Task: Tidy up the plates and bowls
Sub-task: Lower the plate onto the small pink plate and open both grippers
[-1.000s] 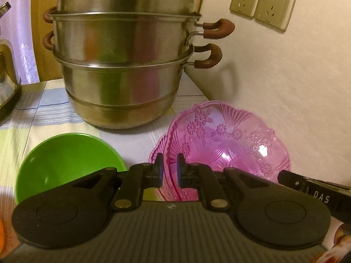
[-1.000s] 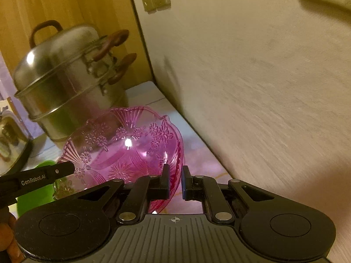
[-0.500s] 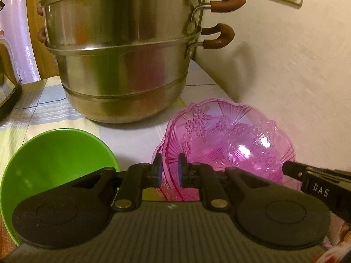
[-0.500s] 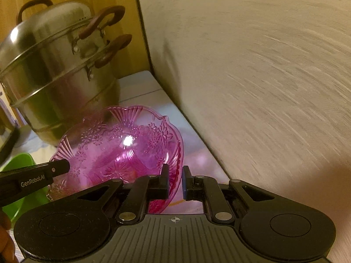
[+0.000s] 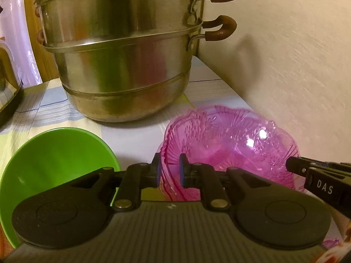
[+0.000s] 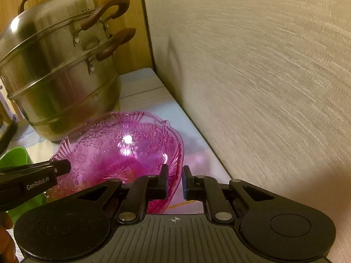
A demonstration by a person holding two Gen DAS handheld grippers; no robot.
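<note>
Two nested clear pink bowls (image 5: pixel 230 144) with a flower pattern are held between both grippers, above the table near the wall. My left gripper (image 5: pixel 169 171) is shut on their left rim. My right gripper (image 6: pixel 175 182) is shut on their right rim; the bowls also show in the right wrist view (image 6: pixel 122 151). A green bowl (image 5: pixel 54 166) sits on the table just left of the left gripper and shows at the left edge of the right wrist view (image 6: pixel 15 157). The right gripper's finger shows in the left wrist view (image 5: pixel 318 175).
A large two-tier steel steamer pot (image 5: pixel 118 50) with brown handles stands close behind the bowls on the striped tablecloth (image 5: pixel 136 140). The textured wall (image 6: pixel 263 76) runs along the right. A metal kettle (image 5: pixel 6 76) is at the far left.
Both grippers have carried the pink bowls forward toward the steamer pot and lower, tipping them flatter. The green bowl now looks nearer and larger at the left.
</note>
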